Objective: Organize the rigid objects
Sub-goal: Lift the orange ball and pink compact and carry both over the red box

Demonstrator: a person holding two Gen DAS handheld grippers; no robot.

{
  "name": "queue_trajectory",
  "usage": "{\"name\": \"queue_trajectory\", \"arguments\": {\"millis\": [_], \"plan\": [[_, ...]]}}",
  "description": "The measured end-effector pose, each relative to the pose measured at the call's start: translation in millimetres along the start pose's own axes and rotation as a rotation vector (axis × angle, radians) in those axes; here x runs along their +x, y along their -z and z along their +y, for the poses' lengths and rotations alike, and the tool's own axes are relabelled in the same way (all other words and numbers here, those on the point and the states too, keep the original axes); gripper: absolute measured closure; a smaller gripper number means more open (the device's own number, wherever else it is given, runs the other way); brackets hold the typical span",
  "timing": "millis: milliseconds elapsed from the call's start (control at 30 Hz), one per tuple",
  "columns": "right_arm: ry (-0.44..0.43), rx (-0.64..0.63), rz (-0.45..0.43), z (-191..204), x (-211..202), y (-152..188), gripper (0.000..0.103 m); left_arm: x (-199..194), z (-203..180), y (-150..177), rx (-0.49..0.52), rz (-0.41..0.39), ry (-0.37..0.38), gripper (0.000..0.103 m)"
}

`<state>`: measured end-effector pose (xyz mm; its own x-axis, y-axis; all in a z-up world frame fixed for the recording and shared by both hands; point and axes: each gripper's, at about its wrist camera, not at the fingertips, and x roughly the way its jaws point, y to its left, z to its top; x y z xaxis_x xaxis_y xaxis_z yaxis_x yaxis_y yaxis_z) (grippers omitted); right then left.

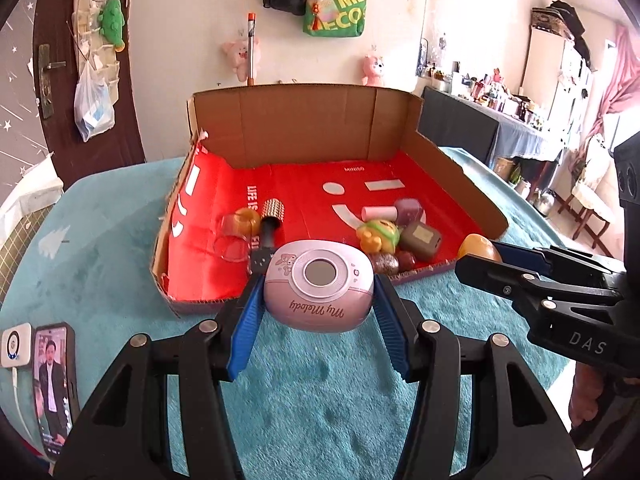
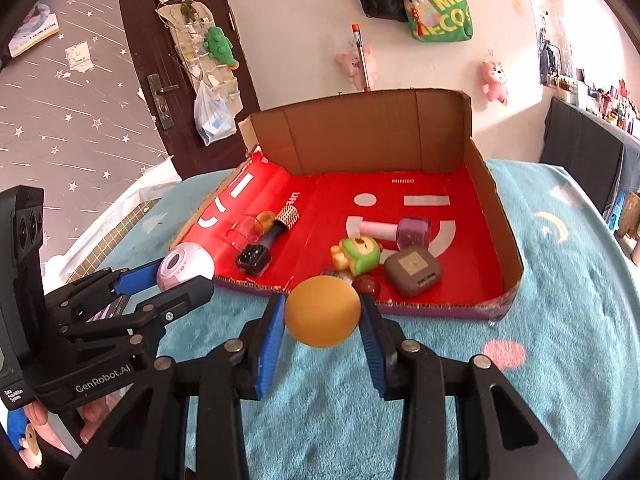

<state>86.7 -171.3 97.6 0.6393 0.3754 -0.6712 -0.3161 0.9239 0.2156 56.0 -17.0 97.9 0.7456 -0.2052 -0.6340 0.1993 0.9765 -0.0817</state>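
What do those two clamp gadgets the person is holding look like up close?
Both are black plastic tongs with linked bars joined by silver rivets. Each finger ends in a ribbed blue pad. The left gripper bears white "GenRobot.AI" lettering; the right gripper shows "DAS". A boxy black camera housing sits behind each.

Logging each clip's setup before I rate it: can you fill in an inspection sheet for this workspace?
Surface: teal fluffy cloth covers the table.
Job's things: cardboard tray with a red liner holds a green toy figure, brown square case, purple bottle, black bottle with studded cap and clear cup.
Clutter: phone with its screen lit, at the cloth's left edge.
Grippers: left gripper has its jaws shut on a pink oval case; right gripper has its jaws shut on an orange ball. Both are in front of the tray.
Cables: white cable beside the phone.
Surroundings: wall with plush toys, green bag, dark door.
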Motion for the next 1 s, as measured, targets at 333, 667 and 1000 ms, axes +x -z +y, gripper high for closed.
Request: {"name": "queue_trajectory", "arguments": {"millis": [333,667,1000], "plan": [[0.007,-0.016,-0.006,-1.0,9.0,-14.3,0.063,15.5,7.2,-11.6,-0.012,0.012,0.01,0.051],[0.04,-0.001,0.034,-13.6,31.9,-20.4,0.063,49.8,9.3,-13.2,-0.024,0.078,0.032,0.051],[0.075,0.019,0.117,-32.0,59.8,-21.4,0.063,81.1,8.2,-14.4,-0.019,0.14,0.044,0.051]]}}
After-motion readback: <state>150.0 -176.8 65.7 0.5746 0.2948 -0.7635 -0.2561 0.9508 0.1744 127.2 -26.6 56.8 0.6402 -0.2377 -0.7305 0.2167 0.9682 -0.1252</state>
